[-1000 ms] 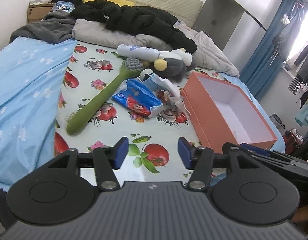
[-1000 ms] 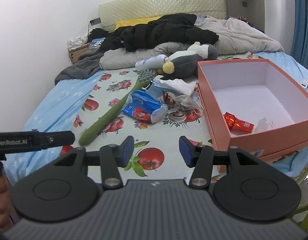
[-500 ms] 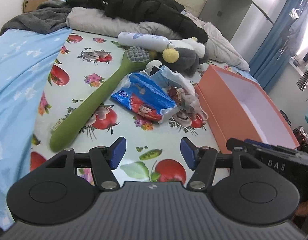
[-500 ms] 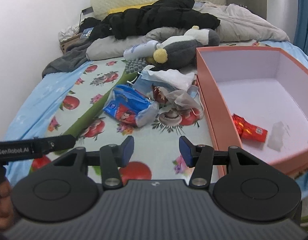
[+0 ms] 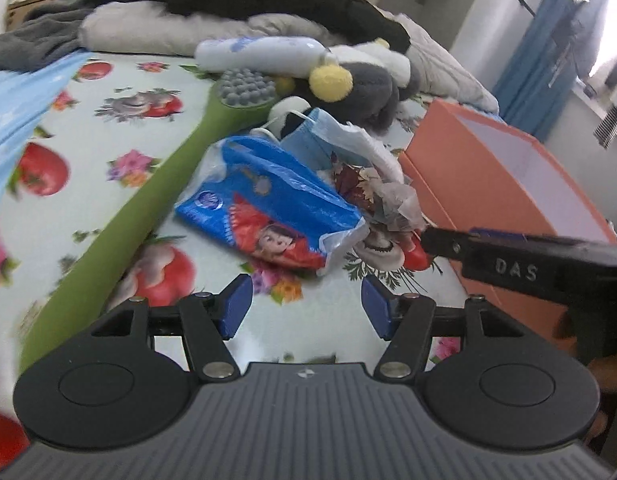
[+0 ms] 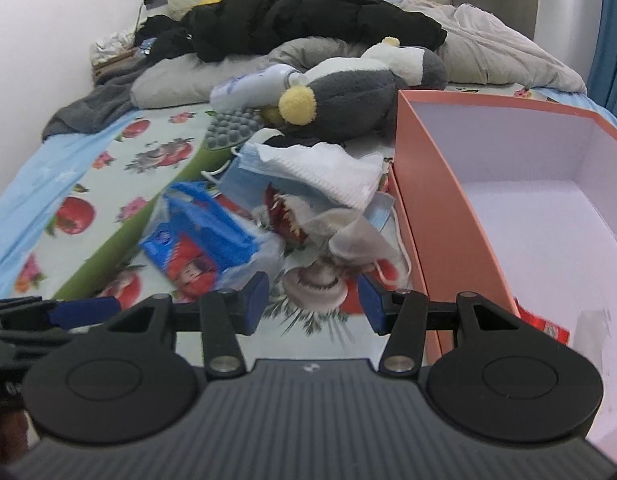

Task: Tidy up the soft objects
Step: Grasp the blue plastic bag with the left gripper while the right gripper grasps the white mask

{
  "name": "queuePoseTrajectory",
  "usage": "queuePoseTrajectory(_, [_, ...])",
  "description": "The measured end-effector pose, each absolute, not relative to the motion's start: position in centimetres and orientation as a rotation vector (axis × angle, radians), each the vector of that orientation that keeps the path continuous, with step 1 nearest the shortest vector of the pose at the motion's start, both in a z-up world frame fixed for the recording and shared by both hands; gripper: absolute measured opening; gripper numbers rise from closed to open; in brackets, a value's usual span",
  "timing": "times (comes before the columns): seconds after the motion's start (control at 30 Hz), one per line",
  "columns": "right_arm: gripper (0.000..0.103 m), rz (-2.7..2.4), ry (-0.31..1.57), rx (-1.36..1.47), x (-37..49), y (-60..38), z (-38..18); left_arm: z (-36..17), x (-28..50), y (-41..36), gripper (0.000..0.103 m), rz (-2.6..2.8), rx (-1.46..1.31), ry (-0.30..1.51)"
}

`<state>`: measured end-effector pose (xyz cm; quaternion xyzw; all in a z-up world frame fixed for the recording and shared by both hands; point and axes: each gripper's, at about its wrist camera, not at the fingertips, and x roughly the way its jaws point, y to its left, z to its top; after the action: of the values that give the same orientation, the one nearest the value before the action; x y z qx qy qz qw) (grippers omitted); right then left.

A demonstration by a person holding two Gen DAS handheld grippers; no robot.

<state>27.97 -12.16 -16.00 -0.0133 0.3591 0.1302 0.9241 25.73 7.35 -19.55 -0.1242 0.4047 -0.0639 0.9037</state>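
Observation:
A pile of soft things lies on the fruit-print sheet: a blue and red plastic packet [image 5: 276,216] [image 6: 200,248], a blue face mask [image 5: 332,132] [image 6: 244,176], a white cloth [image 6: 328,172], crumpled clear wrappers [image 5: 388,200] [image 6: 348,236] and a grey plush penguin [image 5: 356,88] [image 6: 348,96]. My left gripper [image 5: 306,306] is open and empty, just short of the packet. My right gripper [image 6: 313,306] is open and empty, just short of the wrappers; it shows in the left wrist view [image 5: 508,260]. The orange box [image 5: 480,184] [image 6: 436,184] stands to the right.
A long green massage brush [image 5: 156,184] [image 6: 156,216] lies left of the pile. A white bottle [image 5: 260,48] [image 6: 252,84] lies by the penguin. Black and grey clothes [image 6: 308,12] heap at the headboard. A red packet [image 6: 544,324] lies in the box.
Both grippers have moved forward and lower toward the pile, which now fills more of each view. The jaws stay open.

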Motion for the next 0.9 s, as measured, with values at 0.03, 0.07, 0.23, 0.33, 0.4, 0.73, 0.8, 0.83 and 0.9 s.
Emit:
queuePoseTrajectory(0.03, [0.052,0.258,0.738,-0.044,28.6,-11.9,-16.3,-20.0,26.4,7.3,0.066,-0.143,-0.252,0.839])
queuePoseTrajectory(0.07, [0.052,0.25,0.74,-0.06,29.2,-11.6,-16.6,-20.4,27.1,7.2,0.066,-0.15,-0.246,0.841])
queuePoseTrajectory(0.23, [0.052,0.216,0.744,-0.127,31.4,-10.3,-18.3,-22.0,29.2,6.6,0.064,-0.187,-0.207,0.833])
queuePoseTrajectory(0.33, [0.047,0.204,0.744,-0.157,32.3,-9.8,-19.0,-23.1,30.2,6.4,0.052,-0.191,-0.202,0.839])
queuePoseTrajectory(0.4, [0.044,0.196,0.735,-0.198,32.7,-9.4,-19.4,-23.6,30.6,6.2,0.048,-0.189,-0.192,0.831])
queuePoseTrajectory(0.73, [0.005,0.211,0.695,-0.304,31.6,-8.6,-19.2,-23.0,30.0,6.7,0.014,-0.161,-0.244,0.816])
queuePoseTrajectory(0.8, [0.004,0.216,0.683,-0.311,30.8,-8.5,-18.7,-22.6,29.1,6.9,0.013,-0.158,-0.253,0.811])
queuePoseTrajectory(0.83, [0.004,0.221,0.681,-0.313,30.4,-8.5,-18.5,-22.3,28.6,7.0,0.012,-0.154,-0.254,0.809])
queuePoseTrajectory(0.9, [0.003,0.231,0.675,-0.316,29.4,-8.5,-18.0,-21.7,27.4,7.4,0.012,-0.148,-0.265,0.807])
